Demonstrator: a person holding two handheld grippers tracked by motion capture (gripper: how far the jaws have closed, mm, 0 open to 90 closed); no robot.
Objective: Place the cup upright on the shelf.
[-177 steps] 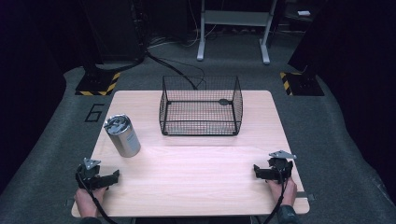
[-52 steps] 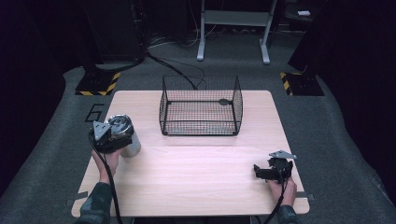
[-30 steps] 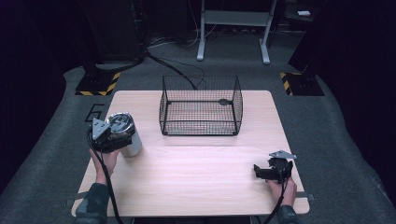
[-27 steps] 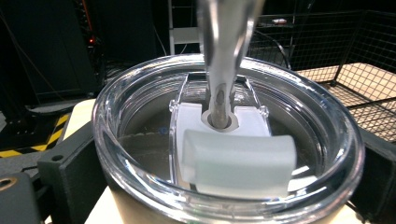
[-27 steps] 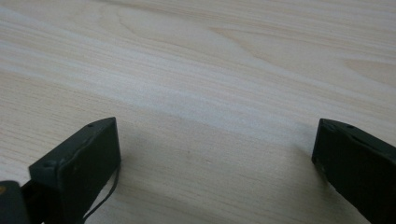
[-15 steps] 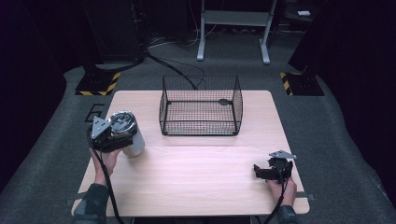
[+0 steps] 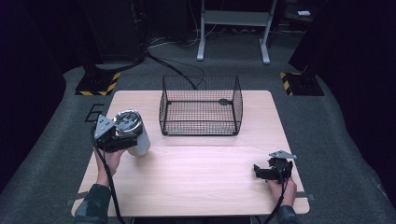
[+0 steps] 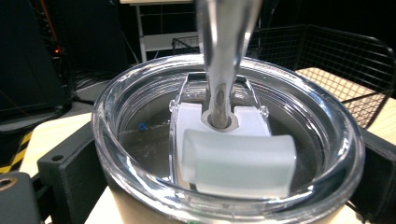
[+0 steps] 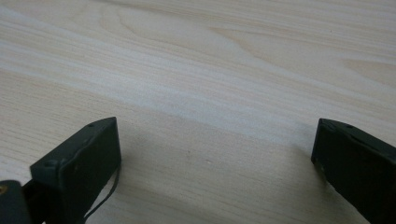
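Two tongs: left tongs [image 7: 122,136] clamp tumbler [image 7: 133,133], body mostly hidden; right tongs [image 7: 264,171] wide on table [image 7: 201,163].

Wire basket [image 7: 201,106] blocking table's [image 7: 196,172] far middle.

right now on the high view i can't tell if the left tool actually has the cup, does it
Observer: Yes. In the left gripper view the left tool has its jaws against both sides of the tumbler, just under the rim.
Operator: is the top open or covered
Observer: Covered. It has a clear lid with a white slider, and a metal straw stands through the hole.
Operator: and the right tool, holding anything
Observer: No. The right gripper view shows the right tool with its jaws wide apart over bare table.
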